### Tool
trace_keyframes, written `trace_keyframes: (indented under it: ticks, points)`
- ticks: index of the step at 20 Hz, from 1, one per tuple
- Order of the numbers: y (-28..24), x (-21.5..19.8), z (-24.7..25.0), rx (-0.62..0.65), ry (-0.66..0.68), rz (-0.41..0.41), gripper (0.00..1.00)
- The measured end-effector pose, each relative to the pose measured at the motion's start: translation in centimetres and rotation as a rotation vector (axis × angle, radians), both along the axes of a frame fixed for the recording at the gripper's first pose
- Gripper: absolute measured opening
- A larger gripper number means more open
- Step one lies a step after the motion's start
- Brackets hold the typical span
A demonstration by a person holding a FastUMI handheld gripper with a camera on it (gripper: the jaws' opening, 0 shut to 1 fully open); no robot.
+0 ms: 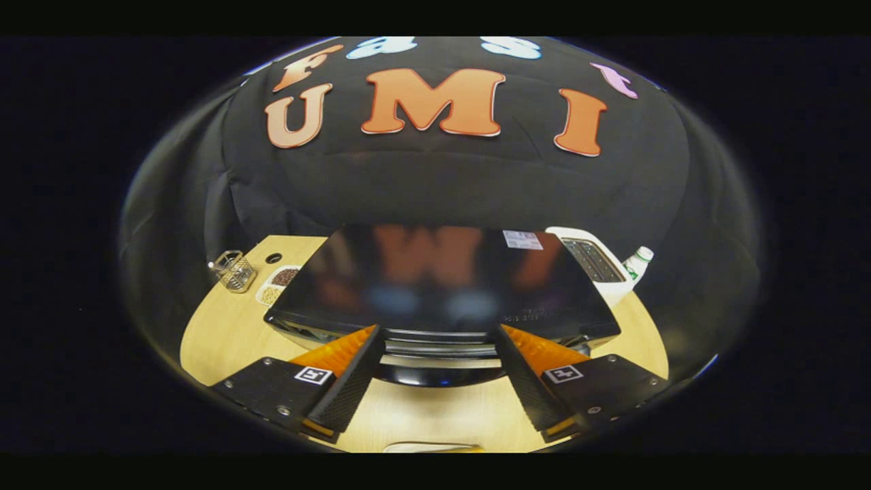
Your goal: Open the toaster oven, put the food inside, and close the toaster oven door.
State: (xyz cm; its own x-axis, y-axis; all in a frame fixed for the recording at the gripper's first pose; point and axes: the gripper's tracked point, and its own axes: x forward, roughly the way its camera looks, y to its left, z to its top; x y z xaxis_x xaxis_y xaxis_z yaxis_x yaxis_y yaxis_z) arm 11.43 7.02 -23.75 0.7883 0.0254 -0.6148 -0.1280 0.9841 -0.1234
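Observation:
A black toaster oven (442, 279) stands on the wooden table (224, 333), seen from above with its glossy top toward me. Its door handle (439, 346), a dark bar along the top front edge, lies between my fingers. My gripper (439, 333) is open, one finger to each side of the handle, neither pressing on it. The door looks closed. A pale sliver of a plate (432, 447) shows on the table below the fingers; I cannot tell what is on it.
A wire basket (235, 270) and a small dish with brown and pale grains (275, 282) stand left of the oven. A white appliance (595, 262) and a bottle with a white cap (638, 262) stand behind it on the right.

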Motion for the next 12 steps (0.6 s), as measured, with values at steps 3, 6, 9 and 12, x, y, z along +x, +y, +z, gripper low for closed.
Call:
trace_keyframes:
  ticks: [3, 6, 9, 12]
  points:
    - [-0.9, -2.3, -4.1, -0.018, 0.085, -0.009, 0.97]
    - [-0.9, -4.7, -6.8, 0.053, 0.118, -0.039, 0.97]
    - [-1.2, -6.4, -7.6, 0.048, 0.145, -0.035, 0.97]
    - [-1.2, -6.7, -7.7, 0.044, 0.142, -0.034, 0.98]
